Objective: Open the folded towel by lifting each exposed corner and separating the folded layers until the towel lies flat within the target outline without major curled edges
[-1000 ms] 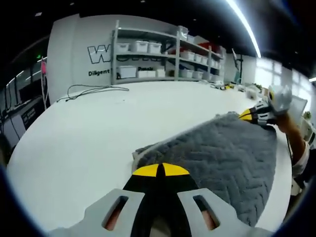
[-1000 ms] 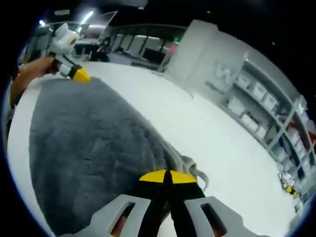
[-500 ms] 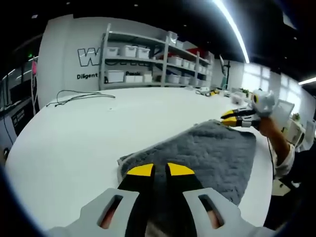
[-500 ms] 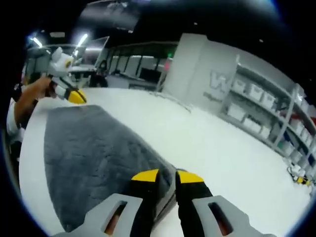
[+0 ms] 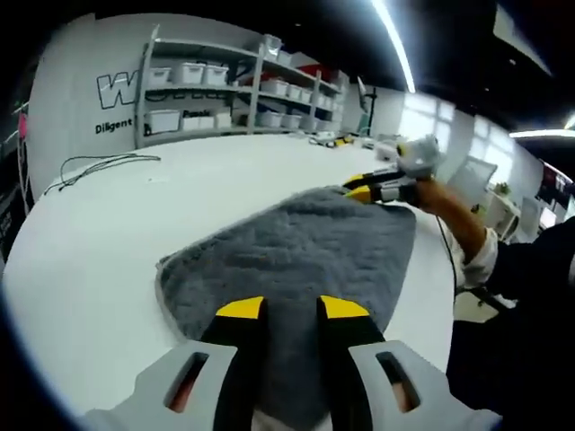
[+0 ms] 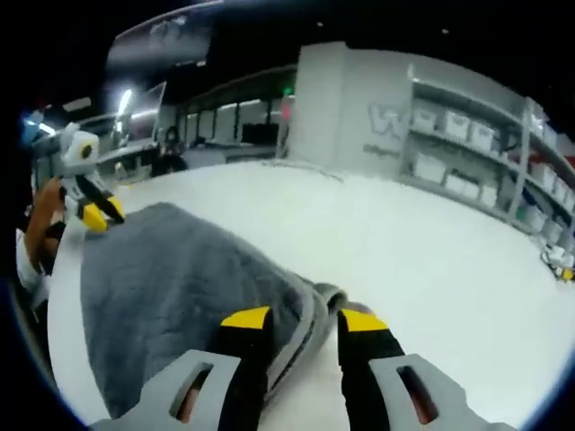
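The grey towel [image 5: 296, 256] lies spread on the white table [image 5: 99, 242]. In the left gripper view my left gripper [image 5: 292, 310] is open above the towel's near edge, with nothing between its yellow tips. At the towel's far corner my right gripper [image 5: 359, 187] is held by a hand. From the right gripper view the towel [image 6: 162, 283] runs away to the left, and its near corner [image 6: 319, 305] shows doubled, slightly curled layers. My right gripper [image 6: 304, 320] stands open over that corner, and my left gripper [image 6: 101, 211] hovers at the far end.
Shelves with white bins [image 5: 225, 85] stand beyond the table, and a thin cable [image 5: 99, 164] lies on its far side. The person's dark-clothed body [image 5: 521, 332] is at the table edge on the right. In the right gripper view bare table [image 6: 413, 242] stretches to the right.
Both grippers were shut on the towel's corners a second ago; both have since opened and let go. The towel has settled lower and flatter as the grippers pulled back.
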Action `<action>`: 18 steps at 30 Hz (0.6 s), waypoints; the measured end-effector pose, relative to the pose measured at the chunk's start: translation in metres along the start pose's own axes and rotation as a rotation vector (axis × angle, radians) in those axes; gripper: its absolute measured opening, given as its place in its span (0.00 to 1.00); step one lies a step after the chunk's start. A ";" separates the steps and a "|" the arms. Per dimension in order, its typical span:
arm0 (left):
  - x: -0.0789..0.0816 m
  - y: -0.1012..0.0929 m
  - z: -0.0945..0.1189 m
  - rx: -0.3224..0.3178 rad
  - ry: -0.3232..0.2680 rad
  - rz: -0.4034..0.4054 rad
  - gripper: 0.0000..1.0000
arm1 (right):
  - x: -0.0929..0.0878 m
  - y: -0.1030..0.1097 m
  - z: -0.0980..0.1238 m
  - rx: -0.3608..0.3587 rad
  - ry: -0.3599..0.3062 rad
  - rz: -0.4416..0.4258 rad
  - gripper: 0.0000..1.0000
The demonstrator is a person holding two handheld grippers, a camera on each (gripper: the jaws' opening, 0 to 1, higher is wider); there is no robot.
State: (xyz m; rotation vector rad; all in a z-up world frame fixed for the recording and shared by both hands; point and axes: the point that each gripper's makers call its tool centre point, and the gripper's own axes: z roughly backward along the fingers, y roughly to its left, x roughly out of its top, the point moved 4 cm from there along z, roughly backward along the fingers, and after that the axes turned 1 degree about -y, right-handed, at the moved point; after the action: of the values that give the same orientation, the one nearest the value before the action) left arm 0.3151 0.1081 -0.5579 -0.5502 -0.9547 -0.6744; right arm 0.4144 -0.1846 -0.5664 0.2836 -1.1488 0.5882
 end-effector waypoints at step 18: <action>-0.022 -0.041 0.007 -0.105 0.101 0.000 0.03 | -0.006 0.004 -0.002 0.028 0.016 0.014 0.13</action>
State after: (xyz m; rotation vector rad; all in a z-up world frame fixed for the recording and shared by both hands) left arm 0.2728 0.0914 -0.5686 -0.6027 -0.8279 -0.7489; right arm 0.4122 -0.1823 -0.5730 0.2952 -1.1286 0.6180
